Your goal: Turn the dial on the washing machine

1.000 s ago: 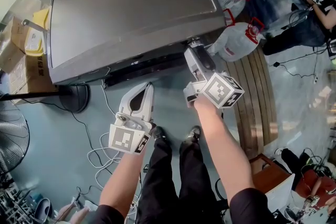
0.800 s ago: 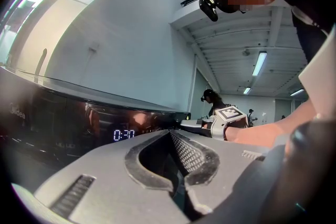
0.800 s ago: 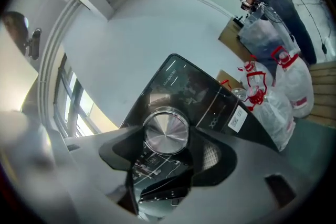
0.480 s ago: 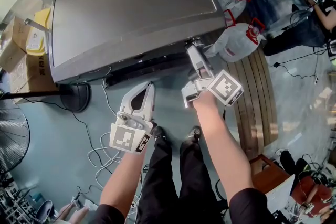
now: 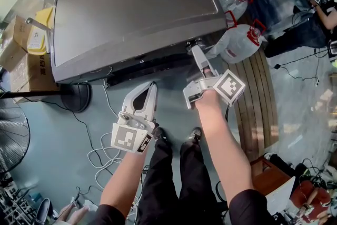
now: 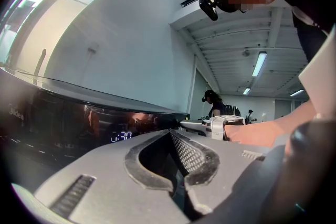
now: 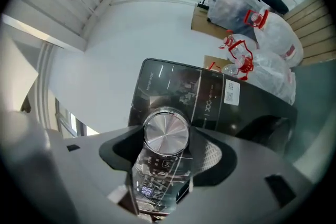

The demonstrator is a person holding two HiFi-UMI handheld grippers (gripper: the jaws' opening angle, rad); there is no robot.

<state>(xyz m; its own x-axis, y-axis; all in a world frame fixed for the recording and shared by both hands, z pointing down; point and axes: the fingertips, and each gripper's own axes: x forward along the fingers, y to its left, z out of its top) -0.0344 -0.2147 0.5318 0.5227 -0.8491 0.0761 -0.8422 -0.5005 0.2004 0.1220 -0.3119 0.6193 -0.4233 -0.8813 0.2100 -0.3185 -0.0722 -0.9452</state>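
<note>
The grey washing machine (image 5: 137, 8) fills the upper head view, seen from above. My right gripper (image 5: 195, 49) reaches its front panel at the right end. In the right gripper view the round brushed-silver dial (image 7: 166, 132) sits between the two jaws of the right gripper (image 7: 167, 139), which are shut on its rim, above a lit glossy control panel (image 7: 157, 176). My left gripper (image 5: 149, 86) hangs lower, away from the machine, with its jaws shut on nothing. The left gripper view shows the dark panel with a lit display (image 6: 122, 136).
White plastic bags (image 5: 239, 39) lie right of the machine, with wooden planks (image 5: 258, 97) below them. Left of the machine are cardboard boxes (image 5: 21, 55), a fan base (image 5: 76, 97) and loose cables (image 5: 102, 158). Another person (image 5: 316, 13) sits at the far right.
My right gripper has twisted about its own axis while staying on the dial; its marker cube has swung round. The left gripper has barely moved.
</note>
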